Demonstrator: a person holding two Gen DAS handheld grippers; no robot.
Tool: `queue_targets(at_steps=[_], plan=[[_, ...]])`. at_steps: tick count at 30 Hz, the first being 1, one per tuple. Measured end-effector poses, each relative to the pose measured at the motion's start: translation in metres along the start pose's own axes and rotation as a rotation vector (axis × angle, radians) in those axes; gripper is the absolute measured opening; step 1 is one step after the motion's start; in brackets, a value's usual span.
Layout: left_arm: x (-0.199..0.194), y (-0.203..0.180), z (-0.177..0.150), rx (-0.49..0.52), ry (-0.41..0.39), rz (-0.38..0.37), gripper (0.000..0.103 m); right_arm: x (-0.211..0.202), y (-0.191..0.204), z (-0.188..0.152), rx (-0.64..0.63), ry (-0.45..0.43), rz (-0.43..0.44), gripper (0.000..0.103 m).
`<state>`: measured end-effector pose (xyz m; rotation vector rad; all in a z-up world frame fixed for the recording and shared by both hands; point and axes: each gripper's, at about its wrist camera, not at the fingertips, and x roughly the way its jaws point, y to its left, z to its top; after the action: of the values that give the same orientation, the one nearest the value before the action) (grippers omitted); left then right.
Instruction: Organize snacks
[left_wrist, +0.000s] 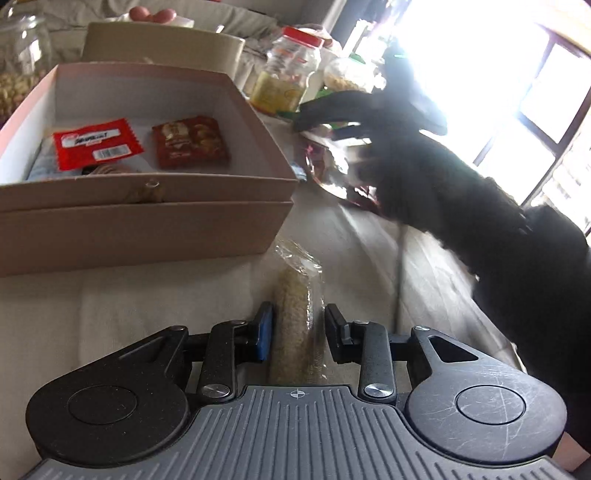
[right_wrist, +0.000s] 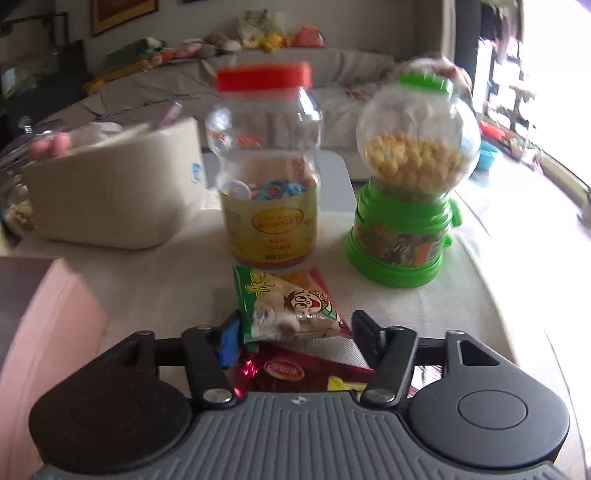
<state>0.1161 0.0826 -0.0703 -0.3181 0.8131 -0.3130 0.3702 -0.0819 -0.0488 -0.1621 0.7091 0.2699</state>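
The left gripper (left_wrist: 298, 328) is angled downward over the cloth-covered table (left_wrist: 147, 306), and a long clear-wrapped bar of pale puffed-grain snack (left_wrist: 295, 314) is seen lying lengthwise between its jaws. The blue pad on one side is set against the wrapper, while a narrow gap is left at the black finger on the other side, so the jaws are only partly closed around the bar and no firm pinch is shown. Ahead and to the left of this gripper a pink open cardboard box (left_wrist: 147, 218) is placed, with a red flat snack packet (left_wrist: 96, 143) and a dark red biscuit packet (left_wrist: 190, 142) lying inside. To the right, a dark gloved hand (left_wrist: 406, 162) is stretched over other wrappers. The right gripper (right_wrist: 295, 328) is likewise tilted downward, and a green, white and red rice-cracker packet (right_wrist: 291, 306) is framed between its partly spread jaws; whether it is pressed cannot be told. A shiny maroon wrapper (right_wrist: 295, 373) lies beneath. Beyond stand a red-lidded clear plastic jar (right_wrist: 267, 166) and a green candy dispenser with a clear globe (right_wrist: 406, 192).
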Motion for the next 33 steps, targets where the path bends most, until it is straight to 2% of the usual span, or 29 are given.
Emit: queue_targets(at_steps=[1, 8, 10, 12, 17, 19, 20, 21, 23, 25, 27, 33], plan=[[0.000, 0.000, 0.000, 0.001, -0.001, 0.001, 0.035, -0.012, 0.000, -0.003, -0.017, -0.013, 0.013, 0.041], [-0.002, -0.005, -0.003, 0.029, 0.002, 0.013, 0.035, -0.109, -0.008, -0.037, -0.092, -0.049, 0.148, 0.037], [-0.004, -0.006, -0.005, 0.038, 0.005, 0.019, 0.034, -0.135, -0.009, -0.059, -0.120, -0.032, 0.192, 0.036], [-0.007, -0.007, -0.008, 0.050, 0.007, 0.026, 0.034, -0.160, -0.003, -0.083, -0.162, -0.017, 0.229, 0.027], [-0.016, -0.004, -0.015, 0.055, 0.009, 0.040, 0.034, -0.205, 0.006, -0.145, -0.247, 0.046, 0.290, 0.027], [-0.018, -0.004, -0.016, 0.054, 0.008, 0.052, 0.034, -0.220, 0.009, -0.160, -0.262, 0.050, 0.291, 0.030], [-0.019, -0.003, -0.017, 0.051, 0.007, 0.059, 0.034, -0.223, 0.009, -0.163, -0.260, 0.046, 0.292, 0.039], [-0.021, -0.003, -0.018, 0.048, 0.005, 0.067, 0.034, -0.227, 0.006, -0.163, -0.253, 0.037, 0.291, 0.056], [-0.024, -0.002, -0.019, 0.041, 0.000, 0.087, 0.034, -0.225, 0.003, -0.160, -0.234, 0.003, 0.276, 0.076], [-0.029, -0.001, -0.021, 0.039, -0.010, 0.120, 0.034, -0.226, 0.002, -0.156, -0.219, -0.030, 0.264, 0.078], [-0.031, 0.002, -0.021, 0.035, -0.020, 0.152, 0.034, -0.213, 0.002, -0.150, -0.208, -0.027, 0.276, 0.078], [-0.043, 0.015, -0.022, -0.018, -0.039, 0.194, 0.034, -0.175, 0.015, -0.145, -0.100, 0.028, 0.332, 0.078]])
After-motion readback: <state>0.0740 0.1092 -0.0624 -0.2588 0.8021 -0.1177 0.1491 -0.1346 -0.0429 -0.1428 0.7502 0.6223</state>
